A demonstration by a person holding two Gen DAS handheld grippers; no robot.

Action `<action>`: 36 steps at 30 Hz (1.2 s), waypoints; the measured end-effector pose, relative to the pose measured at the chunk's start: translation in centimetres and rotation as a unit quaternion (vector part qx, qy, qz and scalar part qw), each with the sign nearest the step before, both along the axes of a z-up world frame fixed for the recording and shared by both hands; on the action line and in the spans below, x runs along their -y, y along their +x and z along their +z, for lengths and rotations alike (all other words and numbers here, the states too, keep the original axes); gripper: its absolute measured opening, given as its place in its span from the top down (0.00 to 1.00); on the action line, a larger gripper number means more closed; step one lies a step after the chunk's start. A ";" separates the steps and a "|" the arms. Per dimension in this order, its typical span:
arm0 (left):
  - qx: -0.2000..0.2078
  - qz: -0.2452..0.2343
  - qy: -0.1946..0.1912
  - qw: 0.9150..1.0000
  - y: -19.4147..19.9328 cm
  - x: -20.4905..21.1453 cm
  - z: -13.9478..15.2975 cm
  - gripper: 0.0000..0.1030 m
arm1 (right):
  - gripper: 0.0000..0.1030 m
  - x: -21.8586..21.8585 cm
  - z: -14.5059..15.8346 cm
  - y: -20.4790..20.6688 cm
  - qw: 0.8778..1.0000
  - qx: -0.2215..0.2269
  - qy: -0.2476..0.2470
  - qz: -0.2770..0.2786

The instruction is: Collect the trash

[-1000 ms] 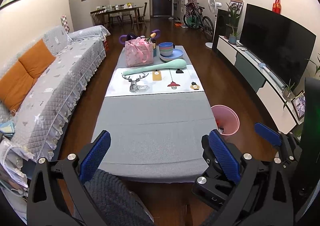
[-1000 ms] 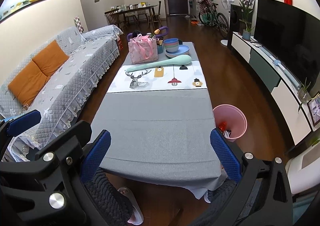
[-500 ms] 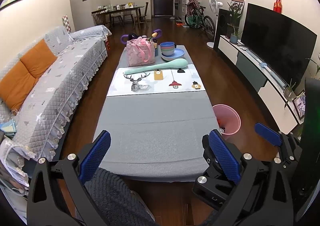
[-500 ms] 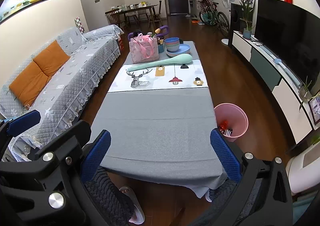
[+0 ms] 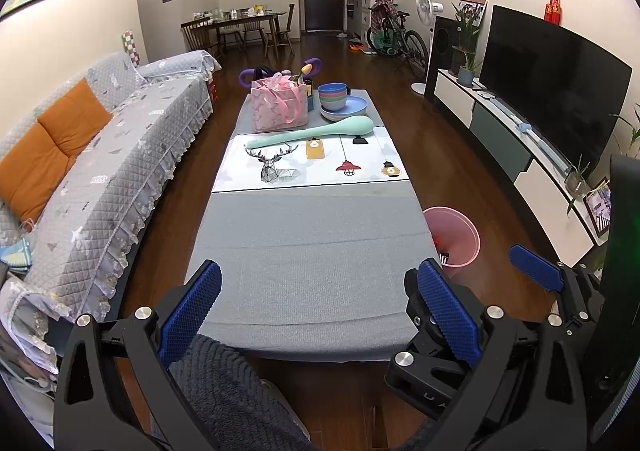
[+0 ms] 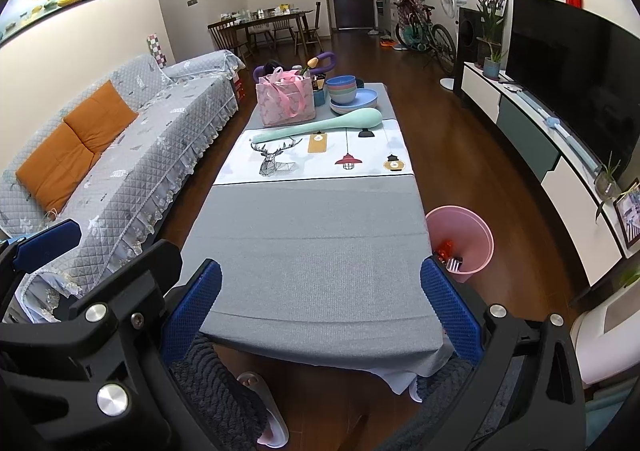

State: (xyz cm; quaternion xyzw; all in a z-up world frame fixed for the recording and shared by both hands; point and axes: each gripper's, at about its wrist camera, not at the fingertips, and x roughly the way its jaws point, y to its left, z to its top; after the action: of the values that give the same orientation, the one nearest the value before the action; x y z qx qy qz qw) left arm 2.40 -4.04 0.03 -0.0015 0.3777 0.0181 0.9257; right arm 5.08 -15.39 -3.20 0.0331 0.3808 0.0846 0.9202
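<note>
A pink trash bin (image 5: 454, 235) (image 6: 462, 239) stands on the wooden floor at the right side of the long coffee table (image 5: 316, 243) (image 6: 316, 247); red and metallic scraps lie inside it. My left gripper (image 5: 320, 307) hangs open over the table's near edge, nothing between its blue pads. My right gripper (image 6: 320, 307) is open and empty too, beside the left one, and also shows at the right of the left wrist view (image 5: 536, 275). The grey cloth at the near end carries no loose trash that I can see.
Far down the table sit a pink gift bag (image 5: 280, 107), stacked bowls on plates (image 5: 340, 99) and a long mint massage hammer (image 5: 316, 131). A covered sofa (image 5: 100, 179) runs along the left, a TV unit (image 5: 520, 147) along the right. Legs in grey trousers and slippers (image 6: 260, 419) below.
Both views have drawn back and risen slightly, so the table sits a little farther off and the pink bin shows more fully. Both grippers stayed open.
</note>
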 end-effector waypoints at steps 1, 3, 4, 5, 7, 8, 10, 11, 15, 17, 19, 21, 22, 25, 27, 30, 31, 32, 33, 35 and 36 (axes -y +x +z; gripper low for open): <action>0.000 0.000 0.000 1.000 0.0 0.0 0.0 0.07 | 0.05 0.0 0.0 0.0 1.000 0.001 -0.001 0.000; 0.001 0.000 0.000 1.000 0.0 0.0 0.0 0.07 | 0.05 0.1 -0.2 -0.1 1.000 0.000 -0.001 -0.001; 0.001 -0.001 0.001 1.000 0.0 0.0 0.0 0.07 | 0.05 0.2 -0.2 -0.1 1.000 0.000 0.000 -0.002; 0.001 -0.001 0.001 1.000 0.0 0.0 0.0 0.07 | 0.05 0.2 -0.2 -0.1 1.000 0.001 0.000 -0.002; 0.000 -0.001 0.001 1.000 0.0 0.0 0.0 0.07 | 0.05 0.2 -0.2 -0.1 1.000 0.000 0.000 -0.001; 0.001 -0.001 0.001 1.000 0.0 0.0 0.0 0.07 | 0.05 0.2 -0.2 -0.1 1.000 0.000 0.001 -0.001; 0.001 -0.003 0.001 1.000 -0.1 0.0 0.0 0.07 | 0.05 0.2 -0.3 -0.2 1.000 0.000 0.001 0.000; 0.001 -0.002 0.001 1.000 -0.1 0.0 0.0 0.07 | 0.05 0.3 -0.3 -0.2 1.000 0.000 0.002 -0.001; 0.001 -0.002 0.002 1.000 -0.1 0.0 -0.1 0.07 | 0.05 0.2 -0.5 -0.4 1.000 0.000 0.004 0.000; 0.002 -0.003 0.002 1.000 -0.1 -0.2 -0.1 0.07 | 0.05 0.2 -0.5 -0.5 1.000 -0.001 0.004 -0.002; 0.001 -0.003 0.002 1.000 -0.1 -0.2 -0.1 0.07 | 0.05 0.2 -0.6 -0.6 1.000 -0.001 0.003 -0.003; 0.000 -0.004 0.002 1.000 -0.1 -0.2 -0.1 0.07 | 0.05 0.2 -0.5 -0.6 1.000 -0.001 0.003 -0.005; 0.000 -0.005 0.003 1.000 -0.1 -0.1 -0.2 0.07 | 0.05 0.3 -0.5 -0.6 1.000 -0.001 0.003 -0.005; 0.000 -0.006 0.002 1.000 -0.1 -0.1 -0.2 0.07 | 0.05 0.3 -0.5 -0.6 1.000 -0.002 0.003 -0.005; 0.002 -0.008 0.003 1.000 -0.1 -0.3 -0.1 0.07 | 0.05 0.3 -0.5 -0.7 1.000 -0.001 0.002 -0.005; 0.002 -0.011 0.004 1.000 0.0 -0.5 -0.2 0.07 | 0.05 0.4 -0.5 -0.6 1.000 0.000 0.002 -0.005; 0.001 -0.011 0.004 1.000 0.0 -0.6 -0.2 0.07 | 0.05 0.4 -0.5 -0.7 1.000 0.001 0.002 -0.005; 0.001 -0.012 0.003 1.000 0.0 -0.6 -0.2 0.07 | 0.05 0.4 -0.5 -0.7 1.000 0.000 0.002 -0.005; 0.000 -0.013 0.002 1.000 0.0 -0.6 -0.2 0.07 | 0.05 0.4 -0.5 -0.7 1.000 0.000 0.003 -0.005; -0.001 -0.014 0.001 1.000 0.0 -0.9 -0.3 0.07 | 0.05 0.4 -0.5 -0.7 1.000 -0.001 0.005 -0.005; -0.001 -0.015 0.002 1.000 0.0 -1.0 -0.3 0.07 | 0.05 0.5 -0.5 -0.8 1.000 -0.001 0.005 -0.005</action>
State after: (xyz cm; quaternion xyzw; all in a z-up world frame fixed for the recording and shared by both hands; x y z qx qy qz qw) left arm 2.36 -3.05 -0.26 0.0055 0.3788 0.0052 0.9255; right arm 4.26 -15.85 -3.70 0.0396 0.3814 0.0819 0.9199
